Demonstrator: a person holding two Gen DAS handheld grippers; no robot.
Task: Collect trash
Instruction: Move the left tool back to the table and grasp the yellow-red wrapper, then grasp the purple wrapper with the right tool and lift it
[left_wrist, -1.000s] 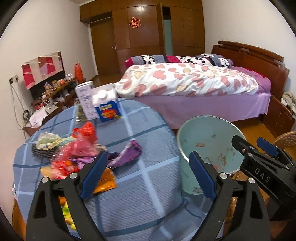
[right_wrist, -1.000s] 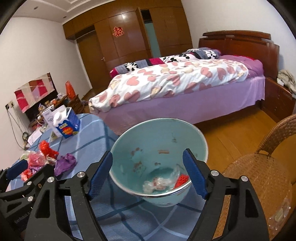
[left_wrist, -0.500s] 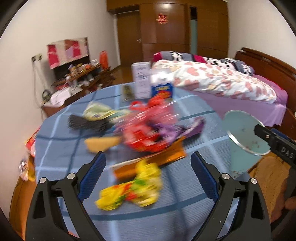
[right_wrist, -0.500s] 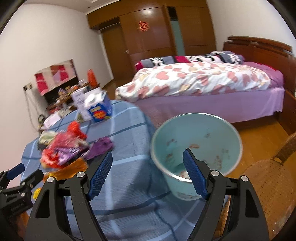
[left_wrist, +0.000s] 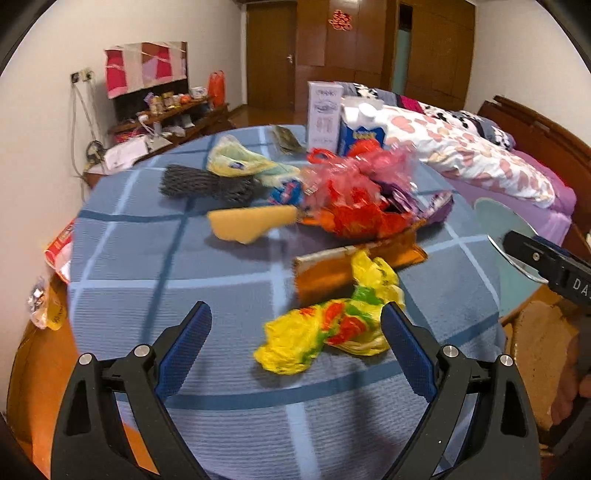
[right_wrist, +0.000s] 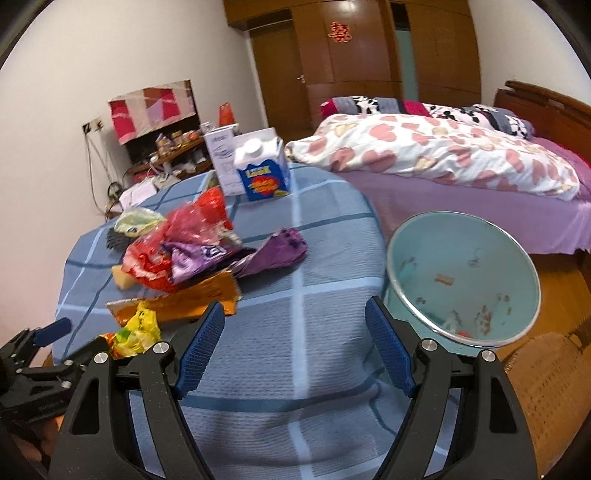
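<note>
A round bench (left_wrist: 155, 258) covered with a blue checked cloth is seen from both wrist views, and the trash is spread over it. The left hand-held gripper (left_wrist: 295, 343) is held above the near part of the cloth with its jaws wide apart and nothing gripped; a crumpled yellow wrapper (left_wrist: 328, 328) lies between the blue pads, closer to the right-hand one, though contact cannot be made out. Just beyond it an orange packet (left_wrist: 332, 269) lies flat, and behind that a heap of red and purple wrappers (left_wrist: 362, 199) is piled. A yellow sponge-like piece (left_wrist: 247, 221), a dark mesh scrap (left_wrist: 207, 184) and a pale yellow bag (left_wrist: 236, 158) are scattered to the left of the heap. A blue and white carton (right_wrist: 264, 170) and a white box (right_wrist: 221, 162) stand upright at the far edge. The right hand-held gripper (right_wrist: 295, 347) is likewise held open and empty over bare cloth. A pale green bin (right_wrist: 469, 277) stands beside the bench on the right, with a few scraps seen at its bottom. A bed (right_wrist: 443, 162) with a heart-patterned quilt lies behind.
</note>
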